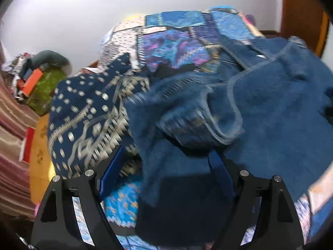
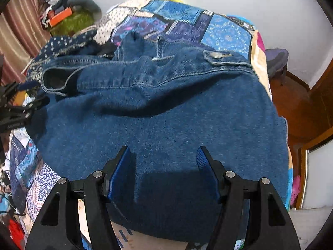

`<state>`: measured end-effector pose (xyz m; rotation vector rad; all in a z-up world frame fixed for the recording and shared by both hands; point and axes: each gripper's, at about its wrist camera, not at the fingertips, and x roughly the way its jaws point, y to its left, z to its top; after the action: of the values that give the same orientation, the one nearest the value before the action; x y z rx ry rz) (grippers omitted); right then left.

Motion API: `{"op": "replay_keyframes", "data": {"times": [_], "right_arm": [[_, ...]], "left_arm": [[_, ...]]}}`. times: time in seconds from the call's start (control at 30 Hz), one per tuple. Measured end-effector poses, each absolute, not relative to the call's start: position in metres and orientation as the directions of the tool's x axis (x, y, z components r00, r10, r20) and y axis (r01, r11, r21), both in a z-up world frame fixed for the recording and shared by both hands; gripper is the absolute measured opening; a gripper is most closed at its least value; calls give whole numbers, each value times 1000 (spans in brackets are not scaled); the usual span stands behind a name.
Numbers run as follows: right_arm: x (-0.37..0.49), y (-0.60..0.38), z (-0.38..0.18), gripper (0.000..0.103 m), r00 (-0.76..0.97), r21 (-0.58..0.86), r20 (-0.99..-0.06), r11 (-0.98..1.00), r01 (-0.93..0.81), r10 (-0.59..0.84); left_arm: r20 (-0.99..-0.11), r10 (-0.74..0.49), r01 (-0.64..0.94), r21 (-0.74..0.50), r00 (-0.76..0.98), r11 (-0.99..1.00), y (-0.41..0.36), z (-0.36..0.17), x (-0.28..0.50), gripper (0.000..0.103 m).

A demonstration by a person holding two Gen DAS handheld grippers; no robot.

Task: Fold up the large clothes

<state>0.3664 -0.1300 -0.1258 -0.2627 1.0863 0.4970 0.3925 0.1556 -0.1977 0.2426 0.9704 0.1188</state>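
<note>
Only the right wrist view shows the denim jacket [image 2: 166, 108] spread flat on the patchwork bed cover [image 2: 226, 33], metal button [image 2: 216, 54] far ahead of the released right claw [image 2: 164, 156]. The left claw [image 1: 166, 160] stands spread around rumpled denim, a patterned cloth [image 1: 87, 116] to its left.

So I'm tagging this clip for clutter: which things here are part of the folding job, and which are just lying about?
Part of the job:
denim jacket
left claw, open with denim between its fingers
right claw, open over the jacket
patchwork bedspread underneath

Lying about:
dark patterned cloth
orange box
green bundle
striped curtain
</note>
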Motion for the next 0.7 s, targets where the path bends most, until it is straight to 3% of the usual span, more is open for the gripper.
{"op": "replay_keyframes", "data": {"times": [0.13,0.3,0.57,0.7], "right_arm": [[370,-121,-125,62,382,17,-890,856,-517,248],[373,-118,-124,62,405,-9,-885,861,-508,229],[362,-142,-131,66,414,-29,-888,874,-485,200],[355,-156,-124,67,406,27,-883,890,-456,235]], "left_arm": [[-761,272,-81,279,590,957,169,-185,425,83],[-788,252,-132,216,562,967,186,-187,445,83],[-800,157,-194,51,579,980,194,-177,408,83],[-796,139,-205,20,589,979,192,-168,385,83]]}}
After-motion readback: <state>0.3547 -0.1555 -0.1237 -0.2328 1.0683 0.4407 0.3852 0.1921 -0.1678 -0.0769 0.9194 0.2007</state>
